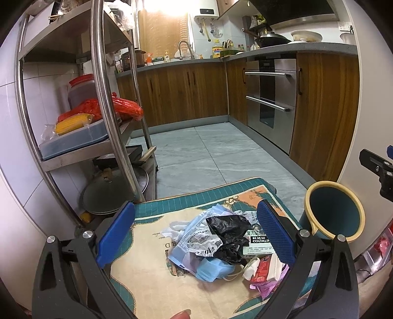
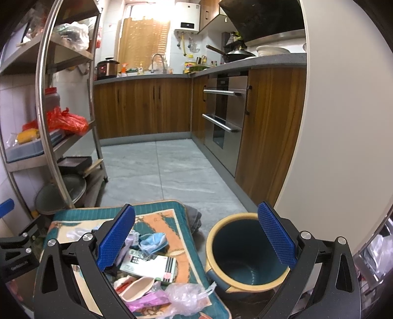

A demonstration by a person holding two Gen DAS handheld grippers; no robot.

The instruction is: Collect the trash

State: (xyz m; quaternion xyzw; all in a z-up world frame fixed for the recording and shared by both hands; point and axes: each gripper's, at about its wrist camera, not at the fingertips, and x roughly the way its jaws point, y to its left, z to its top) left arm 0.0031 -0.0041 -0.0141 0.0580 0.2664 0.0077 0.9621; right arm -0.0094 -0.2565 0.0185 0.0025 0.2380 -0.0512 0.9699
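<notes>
Both grippers, left [image 1: 194,239] and right [image 2: 195,236], had fingers spread, empty; loose trash pile [image 1: 221,243] could scatter off the mat [image 1: 147,270], missing the bin [image 2: 245,255].

- Home kitchen, L-shaped: wood-front cabinets [image 2: 142,108] w/ grey counter, far side & right.
- Sink tap [image 2: 157,61], rice cooker [image 2: 106,68] on far counter.
- Built-in steel oven [image 2: 224,117], right; wok [image 2: 237,55] above.
- Steel rack [image 1: 81,103], left: corn [image 1: 73,124], pan lids.
- Wall water heater [image 2: 188,20], far.
</notes>
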